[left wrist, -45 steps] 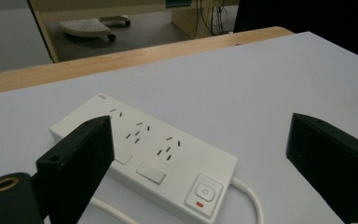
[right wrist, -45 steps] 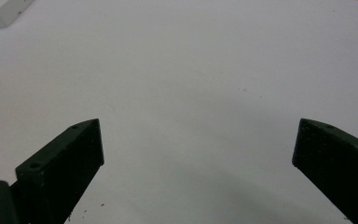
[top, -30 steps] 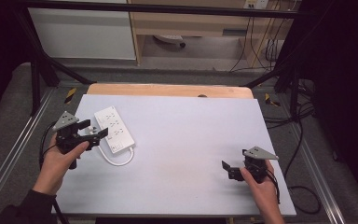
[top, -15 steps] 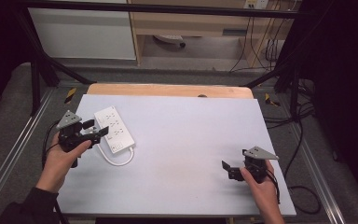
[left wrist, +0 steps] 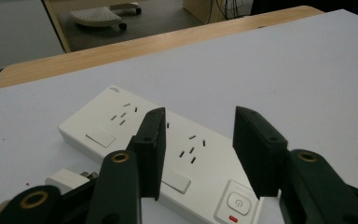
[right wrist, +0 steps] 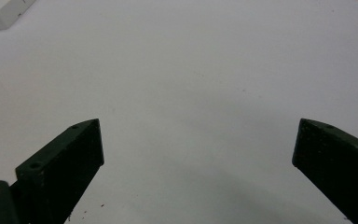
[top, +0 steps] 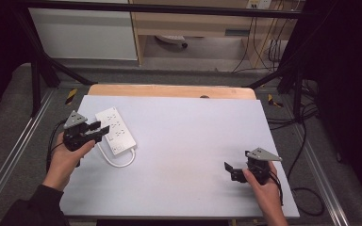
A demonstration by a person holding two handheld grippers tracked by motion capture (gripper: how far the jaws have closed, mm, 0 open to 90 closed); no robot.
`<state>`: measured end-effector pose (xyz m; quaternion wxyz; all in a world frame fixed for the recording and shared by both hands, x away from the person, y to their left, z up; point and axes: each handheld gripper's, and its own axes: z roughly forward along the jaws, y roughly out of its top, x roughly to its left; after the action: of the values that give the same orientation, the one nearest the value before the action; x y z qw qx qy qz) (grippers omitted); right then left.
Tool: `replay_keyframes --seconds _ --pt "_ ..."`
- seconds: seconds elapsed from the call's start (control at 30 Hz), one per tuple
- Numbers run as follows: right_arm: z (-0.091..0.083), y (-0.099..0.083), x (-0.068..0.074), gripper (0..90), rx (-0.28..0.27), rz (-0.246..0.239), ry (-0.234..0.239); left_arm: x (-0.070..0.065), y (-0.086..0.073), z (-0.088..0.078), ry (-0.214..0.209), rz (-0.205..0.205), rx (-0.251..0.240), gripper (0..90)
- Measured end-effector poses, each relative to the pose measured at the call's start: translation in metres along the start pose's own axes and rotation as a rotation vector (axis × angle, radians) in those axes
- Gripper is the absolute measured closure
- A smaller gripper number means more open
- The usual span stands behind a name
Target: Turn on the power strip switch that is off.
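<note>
A white power strip (top: 116, 131) lies at an angle on the left part of the white table (top: 193, 141), its white cable (top: 118, 163) looping off its near end. My left gripper (top: 99, 128) hovers at the strip's left edge, open, with nothing between its jaws. In the left gripper view the power strip (left wrist: 121, 114) runs under my left gripper (left wrist: 200, 122), with its power button (left wrist: 237, 203) at the near end and a white plug (left wrist: 70, 178) beside it. My right gripper (top: 229, 170) rests low at the near right, wide open and holding nothing, also seen as my right gripper (right wrist: 200, 130).
A wooden strip (top: 169, 91) borders the table's far edge. Metal rails (top: 14, 150) run along both sides, and black cables (top: 306, 141) lie on the floor at the right. A corner of the power strip (right wrist: 4, 11) appears far off in the right gripper view.
My left gripper has edged slightly forward and right toward the power strip. The right gripper has stayed where it was.
</note>
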<state>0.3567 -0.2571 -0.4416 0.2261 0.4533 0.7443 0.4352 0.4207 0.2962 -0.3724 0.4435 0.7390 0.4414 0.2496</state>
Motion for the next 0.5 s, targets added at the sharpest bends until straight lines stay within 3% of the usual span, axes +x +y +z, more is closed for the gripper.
replay_keyframes --seconds 0.17,0.5 --pt "0.0 -0.0001 0.0001 2.4 0.001 0.001 -0.001 -0.0018 -0.0005 0.0031 0.007 0.019 -0.002 60.5" --pt "-0.0005 0.0 -0.0002 2.4 0.001 0.005 0.002 -0.0004 -0.002 0.0063 -0.006 0.014 -0.004 73.2"
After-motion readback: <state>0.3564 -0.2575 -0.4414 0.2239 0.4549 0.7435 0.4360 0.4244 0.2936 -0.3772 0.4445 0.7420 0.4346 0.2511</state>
